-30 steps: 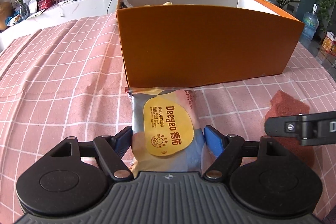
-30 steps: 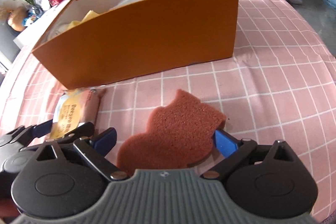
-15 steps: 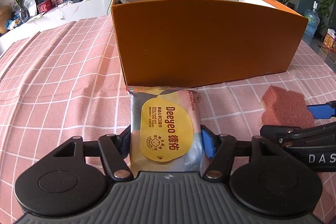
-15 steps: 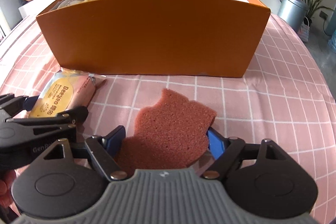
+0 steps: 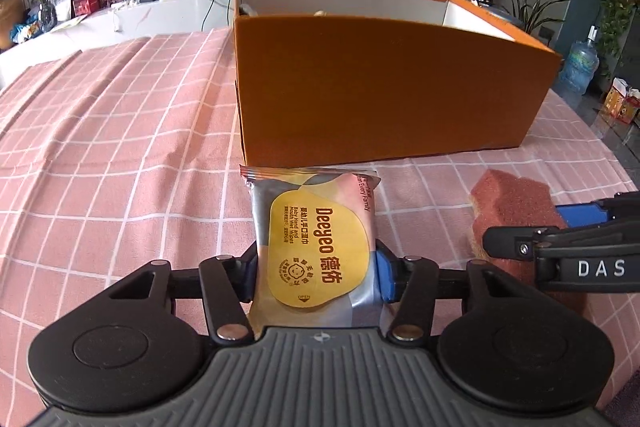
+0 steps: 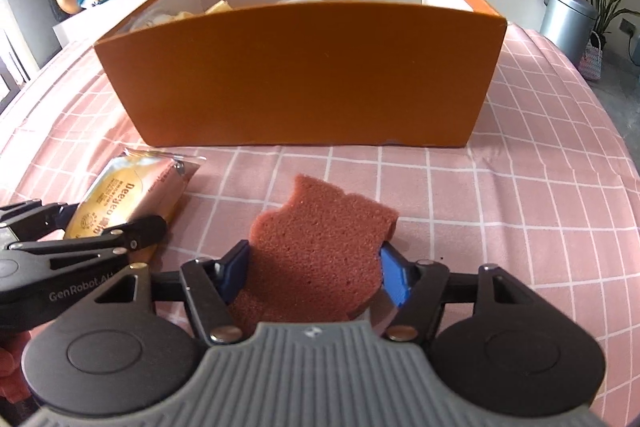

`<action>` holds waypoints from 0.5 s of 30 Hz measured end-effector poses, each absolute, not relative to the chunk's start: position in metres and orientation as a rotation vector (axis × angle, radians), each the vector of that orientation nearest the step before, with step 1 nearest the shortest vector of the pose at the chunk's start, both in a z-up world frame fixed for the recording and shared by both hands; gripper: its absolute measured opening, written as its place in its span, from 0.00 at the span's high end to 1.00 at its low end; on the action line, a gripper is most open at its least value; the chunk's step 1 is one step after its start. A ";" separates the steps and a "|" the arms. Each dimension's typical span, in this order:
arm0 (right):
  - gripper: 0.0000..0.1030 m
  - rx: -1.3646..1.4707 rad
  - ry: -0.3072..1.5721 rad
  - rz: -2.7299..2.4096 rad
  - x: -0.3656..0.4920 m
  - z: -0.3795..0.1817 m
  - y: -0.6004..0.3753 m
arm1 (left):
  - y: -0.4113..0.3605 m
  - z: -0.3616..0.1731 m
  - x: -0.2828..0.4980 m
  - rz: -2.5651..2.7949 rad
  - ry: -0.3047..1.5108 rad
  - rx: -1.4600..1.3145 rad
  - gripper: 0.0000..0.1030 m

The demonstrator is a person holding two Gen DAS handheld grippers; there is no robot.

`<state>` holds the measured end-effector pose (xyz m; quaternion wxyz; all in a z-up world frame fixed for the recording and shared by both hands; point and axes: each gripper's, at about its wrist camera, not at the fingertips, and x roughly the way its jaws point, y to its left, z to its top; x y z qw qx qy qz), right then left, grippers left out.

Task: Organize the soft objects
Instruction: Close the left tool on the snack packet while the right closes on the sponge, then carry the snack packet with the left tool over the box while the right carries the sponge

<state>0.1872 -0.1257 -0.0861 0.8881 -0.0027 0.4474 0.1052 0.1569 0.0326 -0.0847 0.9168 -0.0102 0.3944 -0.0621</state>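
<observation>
From the left wrist camera: the left gripper [image 5: 316, 277] has its blue pads on either side of the flat foil pack of baby wipes with the yellow oval label [image 5: 316, 239]. The jaws are closing and appear to touch the pack's long edges, gripping across its narrow width, which I'd say is the sensible way to pinch something this floppy. The pack lies lengthwise on the pink checked tablecloth [image 5: 120, 155], its far seam just short of the tall orange cardboard box [image 5: 384, 91], so it's a short lift over that wall.

Now the right wrist camera: the right gripper [image 6: 316, 273] is closing too, with the reddish-brown, animal-shaped foam sponge [image 6: 320, 247] between the pads. The sponge's near end is pinched there and its far end tips up off the cloth. The box [image 6: 304, 75] stands straight ahead, open-topped, with pale and yellow items already inside. Both pieces look set to join them. At lower left, the left gripper [image 6: 72, 223] straddles the wipes pack [image 6: 132, 191].
</observation>
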 end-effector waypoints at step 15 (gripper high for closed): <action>0.36 0.004 0.783 0.255 0.164 -0.033 -0.141 | 0.034 -0.019 0.131 -0.162 0.676 -0.116 0.41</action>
